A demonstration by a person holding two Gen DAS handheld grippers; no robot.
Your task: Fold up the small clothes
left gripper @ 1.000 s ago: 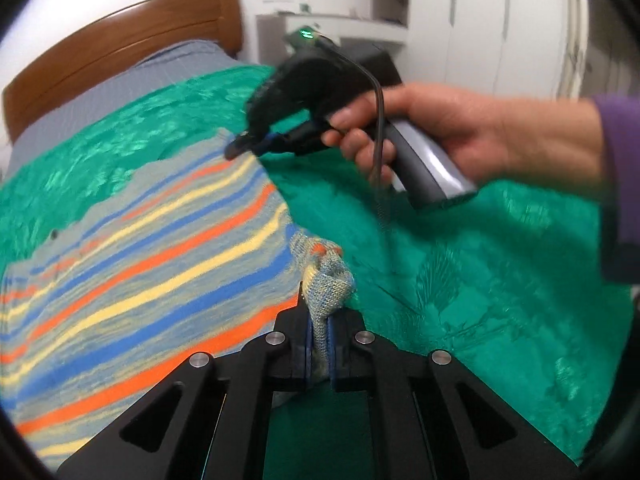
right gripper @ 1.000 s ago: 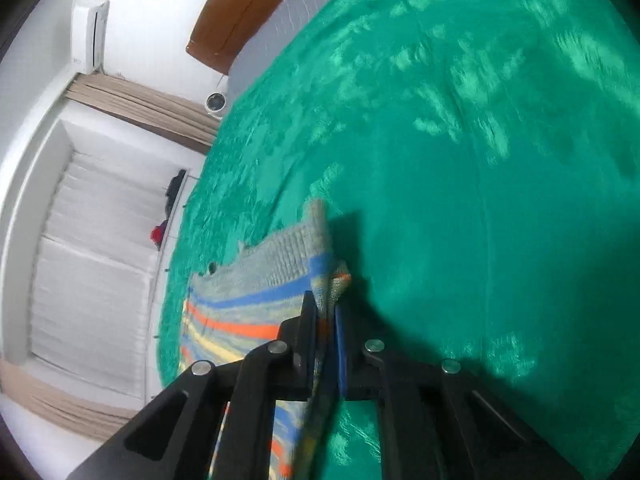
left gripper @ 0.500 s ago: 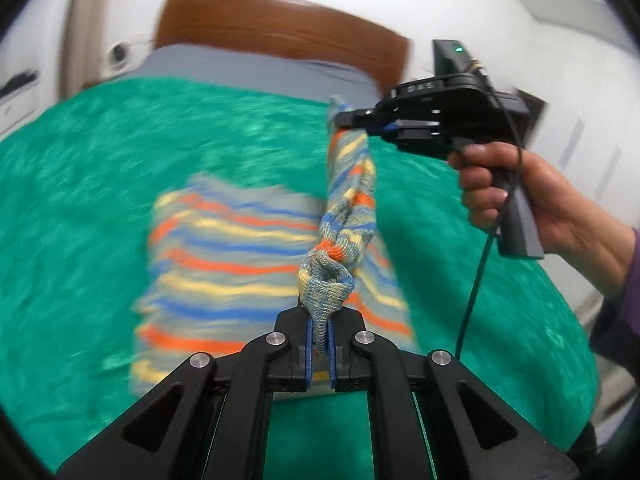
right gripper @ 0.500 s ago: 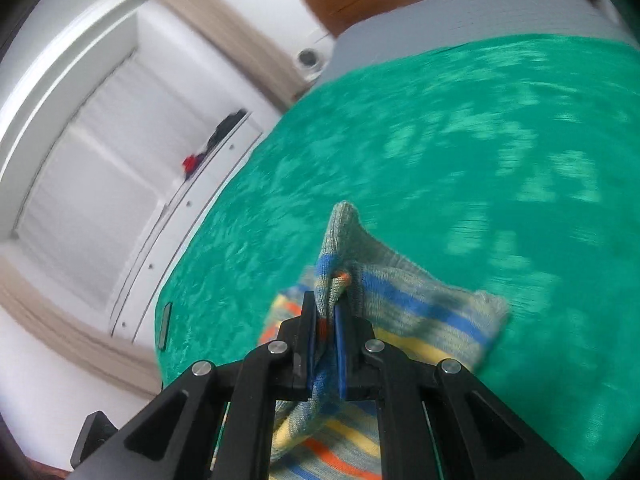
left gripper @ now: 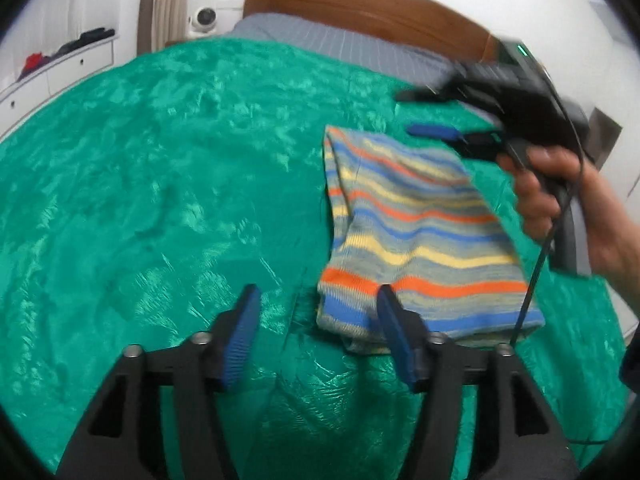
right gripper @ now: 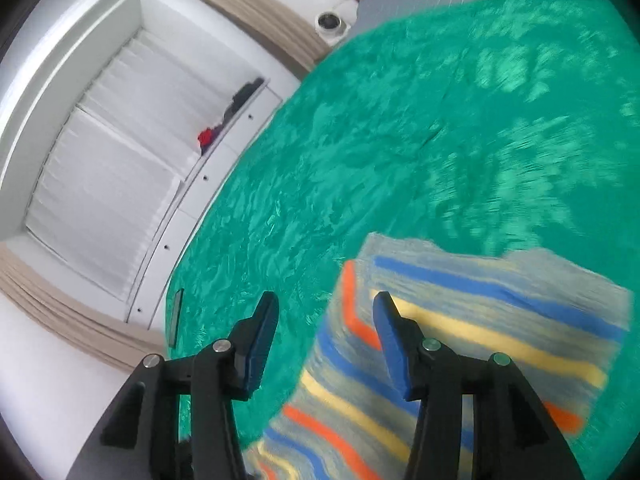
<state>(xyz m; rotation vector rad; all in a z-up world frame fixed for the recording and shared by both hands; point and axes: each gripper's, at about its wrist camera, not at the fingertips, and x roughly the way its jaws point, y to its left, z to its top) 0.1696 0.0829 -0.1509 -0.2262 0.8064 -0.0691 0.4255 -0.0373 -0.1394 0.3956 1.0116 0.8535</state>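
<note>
Since the striped knit garment [left gripper: 420,236] lies doubled over on the green bedspread [left gripper: 160,200] with nothing gripping it, one fold looks done; whether a further fold or smoothing is wanted is a judgement the task sentence leaves open. Its edges look roughly matched, though the near hem bulges a little and a lower layer peeks out there.

With jaws spread wide and empty, the left gripper [left gripper: 316,336] hovers at the garment's near left corner, one blue ribbed pad [left gripper: 394,340] overlapping the hem in view. Over the garment's far right edge, the right gripper [left gripper: 440,114] is also parted and holds nothing; its own camera shows stripes beneath its wide fingers.

Soft and ribbed, the garment carries orange, yellow and blue bands on grey. By contrast, the bedspread is glossy, with a crushed leafy sheen. Beyond the garment stands a wooden headboard [left gripper: 360,4].
</note>
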